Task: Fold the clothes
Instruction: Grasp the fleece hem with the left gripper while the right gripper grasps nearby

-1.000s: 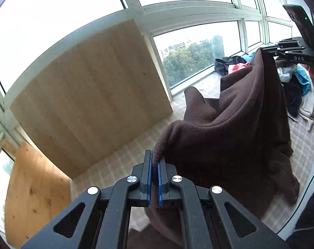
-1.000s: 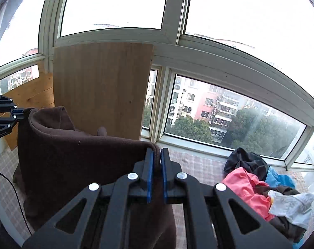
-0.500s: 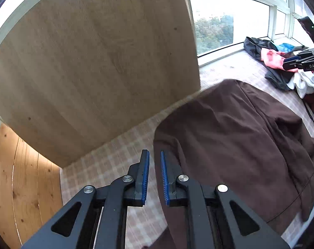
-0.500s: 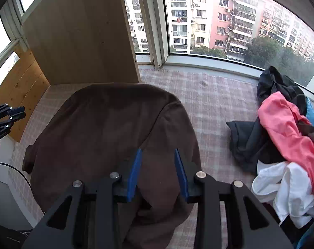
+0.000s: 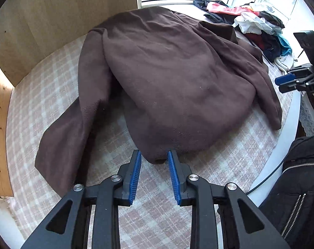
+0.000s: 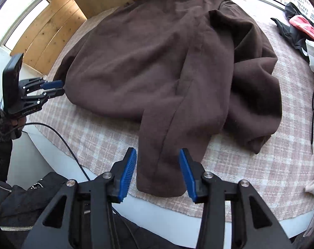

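big dark-brown fleece garment (image 5: pixel 177 72) spread flat on pink-white checked cloth-covered table (image 5: pixel 43 87), laid out ready for folding. left gripper (image 5: pixel 153 161) at 6 o'clock of left wrist view, blue pads opening, hem bulge between them but not pinched. right gripper (image 6: pixel 158 166) at 6 o'clock of right wrist view, opening wider, sleeve end (image 6: pixel 161 176) lying loose between pads. pile of mixed clothes (image 5: pixel 256 20) at 1 o'clock, prob. waiting their turn.

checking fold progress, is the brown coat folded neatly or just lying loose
Lying loose: the brown coat is spread rumpled over the checked cloth, one sleeve splayed sideways.
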`<state>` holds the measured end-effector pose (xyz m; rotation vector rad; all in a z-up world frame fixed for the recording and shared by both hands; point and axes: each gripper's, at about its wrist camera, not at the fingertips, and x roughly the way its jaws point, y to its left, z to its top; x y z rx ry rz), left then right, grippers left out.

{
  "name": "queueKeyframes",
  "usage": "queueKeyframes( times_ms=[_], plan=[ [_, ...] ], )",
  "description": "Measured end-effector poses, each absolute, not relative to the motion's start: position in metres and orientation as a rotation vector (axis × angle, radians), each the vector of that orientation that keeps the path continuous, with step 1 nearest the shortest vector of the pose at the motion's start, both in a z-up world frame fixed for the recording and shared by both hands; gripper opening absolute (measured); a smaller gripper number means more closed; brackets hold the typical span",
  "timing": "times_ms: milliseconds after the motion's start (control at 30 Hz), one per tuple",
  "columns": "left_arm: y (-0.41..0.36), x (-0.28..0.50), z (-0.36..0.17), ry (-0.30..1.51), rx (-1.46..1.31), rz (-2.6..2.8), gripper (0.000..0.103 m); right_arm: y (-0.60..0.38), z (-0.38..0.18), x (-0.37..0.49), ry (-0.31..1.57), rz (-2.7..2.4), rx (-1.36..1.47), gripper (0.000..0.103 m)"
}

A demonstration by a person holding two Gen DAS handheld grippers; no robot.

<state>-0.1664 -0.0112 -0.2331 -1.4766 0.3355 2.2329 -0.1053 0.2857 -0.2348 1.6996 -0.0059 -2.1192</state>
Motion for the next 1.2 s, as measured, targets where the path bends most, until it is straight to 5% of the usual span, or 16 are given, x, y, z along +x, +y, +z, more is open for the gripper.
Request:
queueKeyframes(
  times_ms=[267,333,400,467,533,733,900,1100,1200],
  plan=[
    [0.001,-0.178,-0.243,0.384,-1.423,2.200,0.026,0.264,-0.268,-0.092,0.329,-2.171,1.784,0.042],
    [0.006,-0.180,-0.248,0.413,-1.432,2.165,0.027,0.269,-0.266,-0.092,0.293,-2.150,1.748,0.010],
    [0.010,-0.183,-0.253,0.446,-1.449,2.143,0.027,0.279,-0.261,-0.096,0.204,-2.140,1.726,0.010],
    [0.011,-0.188,-0.256,0.448,-1.474,2.124,0.012,0.296,-0.249,-0.102,0.070,-2.157,1.684,0.009],
    [0.010,-0.191,-0.252,0.415,-1.464,2.126,0.009,0.315,-0.232,-0.108,-0.060,-2.194,1.637,0.009],
    [-0.010,-0.194,-0.183,0.309,-1.331,2.257,0.008,0.369,-0.130,-0.127,-0.409,-2.288,1.329,0.008],
    [-0.024,-0.232,-0.105,0.349,-1.172,2.394,0.008,0.395,-0.073,-0.171,-0.513,-2.391,1.090,0.007],
    [-0.024,-0.358,-0.142,0.467,-1.426,2.473,0.017,0.409,-0.154,-0.261,-0.445,-2.468,1.472,0.007],
    [-0.032,-0.346,-0.156,0.460,-1.459,2.440,0.016,0.409,-0.185,-0.252,-0.406,-2.418,1.591,0.007]
  ],
)
